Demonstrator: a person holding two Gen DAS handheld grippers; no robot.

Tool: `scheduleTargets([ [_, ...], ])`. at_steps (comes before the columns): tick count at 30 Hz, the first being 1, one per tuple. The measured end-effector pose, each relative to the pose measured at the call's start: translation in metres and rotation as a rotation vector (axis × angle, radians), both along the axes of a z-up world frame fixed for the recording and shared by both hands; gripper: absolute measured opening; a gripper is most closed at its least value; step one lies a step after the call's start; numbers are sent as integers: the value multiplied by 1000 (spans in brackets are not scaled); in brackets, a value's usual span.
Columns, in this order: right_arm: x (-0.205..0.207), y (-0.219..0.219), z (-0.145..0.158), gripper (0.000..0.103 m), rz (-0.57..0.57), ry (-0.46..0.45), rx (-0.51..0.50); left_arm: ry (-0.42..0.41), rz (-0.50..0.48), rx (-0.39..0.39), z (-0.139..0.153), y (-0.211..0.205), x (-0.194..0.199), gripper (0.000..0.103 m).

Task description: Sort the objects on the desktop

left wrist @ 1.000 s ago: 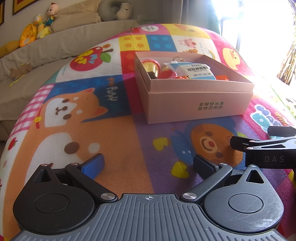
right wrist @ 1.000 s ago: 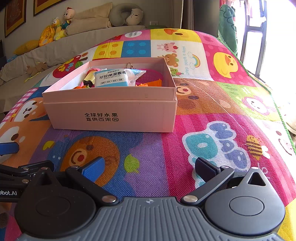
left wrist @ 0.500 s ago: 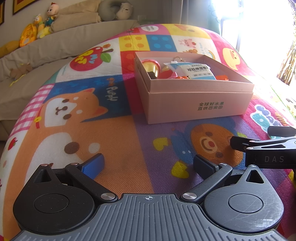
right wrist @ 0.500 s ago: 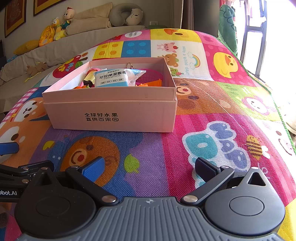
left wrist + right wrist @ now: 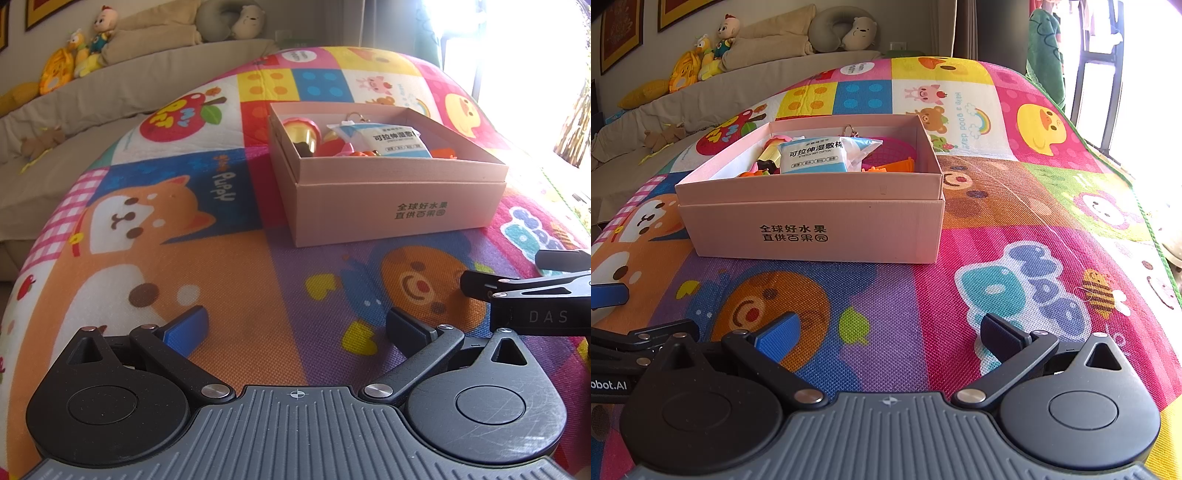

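Observation:
A pink cardboard box [image 5: 399, 210] stands on the colourful play mat [image 5: 229, 280]; it also shows in the right wrist view [image 5: 812, 229]. Inside lie a white and blue cotton-pad packet [image 5: 812, 155], a gold and red toy [image 5: 301, 133], orange pieces [image 5: 890, 166] and a pink basket [image 5: 890, 153]. My left gripper [image 5: 295, 328] is open and empty, low over the mat, well in front of the box. My right gripper [image 5: 890, 330] is open and empty, beside the left one; its side shows in the left wrist view [image 5: 532, 295].
A beige sofa [image 5: 701, 99] with plush toys [image 5: 701, 55] and a neck pillow [image 5: 842, 33] runs along the back left. A bright window [image 5: 1115, 55] lies to the right. The mat's edge [image 5: 1145, 206] falls away on the right.

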State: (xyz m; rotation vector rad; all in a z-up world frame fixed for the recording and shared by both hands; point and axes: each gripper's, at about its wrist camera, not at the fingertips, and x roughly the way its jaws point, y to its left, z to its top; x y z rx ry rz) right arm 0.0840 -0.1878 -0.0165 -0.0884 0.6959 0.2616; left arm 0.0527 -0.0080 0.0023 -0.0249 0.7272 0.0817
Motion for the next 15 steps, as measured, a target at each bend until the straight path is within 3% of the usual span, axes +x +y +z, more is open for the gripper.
scheduleTargets([
  [15, 0, 0, 0, 103, 0, 0, 0, 0, 0, 3, 0, -2, 1, 103],
])
